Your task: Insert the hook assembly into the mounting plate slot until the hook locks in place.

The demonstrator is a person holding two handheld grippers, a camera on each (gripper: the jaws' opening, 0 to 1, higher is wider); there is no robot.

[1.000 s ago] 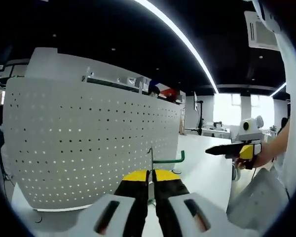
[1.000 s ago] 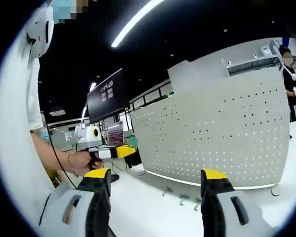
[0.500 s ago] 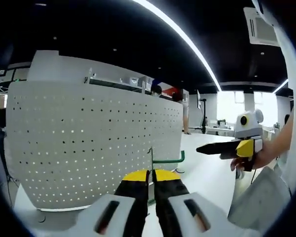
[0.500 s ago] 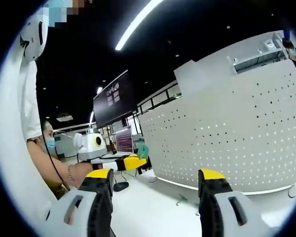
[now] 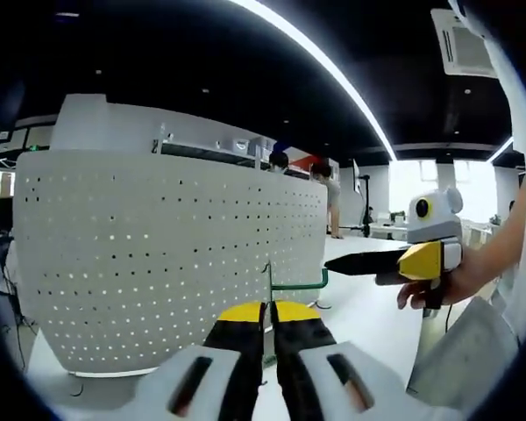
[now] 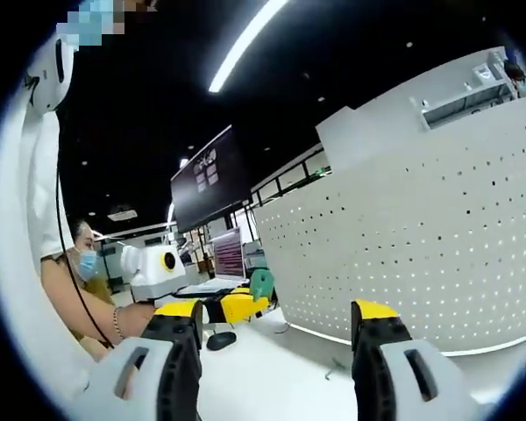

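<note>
My left gripper (image 5: 267, 314) is shut on the green hook assembly (image 5: 300, 283). Its thin metal plate stands upright above the jaws and the green hook arm points right. Just behind it curves the white perforated mounting plate (image 5: 158, 250), standing upright on the table. My right gripper (image 5: 355, 261) comes in from the right, held by a hand (image 5: 438, 288), its dark jaws pointing at the hook. In the right gripper view, my right gripper (image 6: 277, 331) is open with nothing between its jaws. There the left gripper (image 6: 245, 305) shows at the left with the green hook (image 6: 261, 282), beside the mounting plate (image 6: 421, 254).
The white table (image 5: 364, 307) stretches to the right of the plate. A dark oval object (image 6: 219, 339) lies on the table near the left gripper. A black monitor (image 6: 210, 180) hangs behind. People stand in the far background (image 5: 324, 189).
The two grippers have drawn closer: the right gripper has moved left toward the hook in the left gripper view. The left gripper still holds the hook at the plate.
</note>
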